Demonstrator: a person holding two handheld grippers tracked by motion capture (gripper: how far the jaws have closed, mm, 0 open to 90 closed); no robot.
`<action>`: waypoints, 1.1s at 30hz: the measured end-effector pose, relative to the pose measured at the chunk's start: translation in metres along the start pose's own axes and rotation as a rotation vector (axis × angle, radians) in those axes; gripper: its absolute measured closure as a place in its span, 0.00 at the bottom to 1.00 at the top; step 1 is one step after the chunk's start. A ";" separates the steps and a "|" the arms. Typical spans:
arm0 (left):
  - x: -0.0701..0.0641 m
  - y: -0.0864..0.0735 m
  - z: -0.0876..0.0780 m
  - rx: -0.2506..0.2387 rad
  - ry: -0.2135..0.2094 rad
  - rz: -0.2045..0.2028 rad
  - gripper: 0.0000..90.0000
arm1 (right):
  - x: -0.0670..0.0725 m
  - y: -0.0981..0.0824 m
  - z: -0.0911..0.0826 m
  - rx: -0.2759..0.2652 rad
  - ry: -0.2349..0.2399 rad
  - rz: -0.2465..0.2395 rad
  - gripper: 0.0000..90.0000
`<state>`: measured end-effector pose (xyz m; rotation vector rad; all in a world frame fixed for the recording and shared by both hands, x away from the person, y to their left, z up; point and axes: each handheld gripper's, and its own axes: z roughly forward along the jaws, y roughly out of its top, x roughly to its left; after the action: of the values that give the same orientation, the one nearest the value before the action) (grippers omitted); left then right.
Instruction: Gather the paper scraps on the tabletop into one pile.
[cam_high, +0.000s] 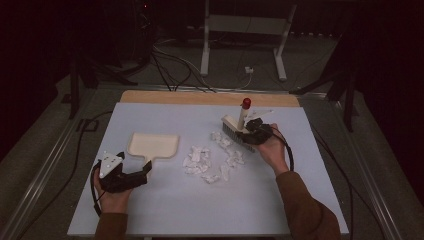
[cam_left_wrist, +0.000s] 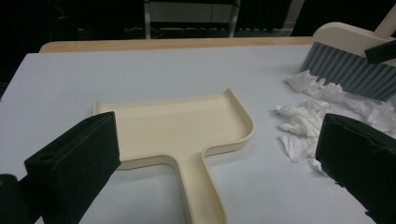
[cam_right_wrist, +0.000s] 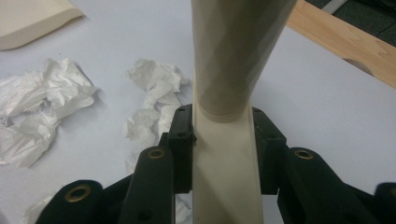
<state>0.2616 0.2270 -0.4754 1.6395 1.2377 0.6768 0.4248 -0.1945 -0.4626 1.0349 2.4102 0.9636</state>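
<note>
We note the right gripper (cam_high: 251, 134) clamped on the brush (cam_high: 235, 128), left gripper (cam_high: 146, 171) open astride the dustpan (cam_high: 153, 145) handle; we should grip before sweeping the paper scraps (cam_high: 212, 159).

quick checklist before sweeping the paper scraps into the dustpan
1. Brush gripped: ok, the right hand-held gripper is shut on its handle.
2. Bristles next to the paper scraps: ok, they sit at the far edge of the pile.
3. Dustpan held steady: not ok, the left hand-held gripper is open, jaws either side of the pan's handle without touching it.
4. Dustpan mouth facing the scraps: not ok, the open edge points away from the person, scraps lie to its right side.
5. Table between the scraps and the pan free of obstacles: ok.
</note>
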 end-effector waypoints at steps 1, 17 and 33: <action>0.000 0.000 0.000 0.000 0.000 0.000 0.01 | 0.001 0.000 0.000 0.000 0.000 -0.004 0.75; 0.000 0.000 0.000 0.001 0.000 -0.001 0.01 | 0.010 -0.001 0.000 0.003 0.011 -0.043 0.75; 0.000 0.000 0.000 0.002 0.001 -0.002 0.01 | 0.026 -0.005 -0.004 0.003 0.042 -0.106 0.75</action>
<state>0.2615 0.2270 -0.4755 1.6392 1.2409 0.6753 0.4029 -0.1800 -0.4647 0.8864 2.4737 0.9537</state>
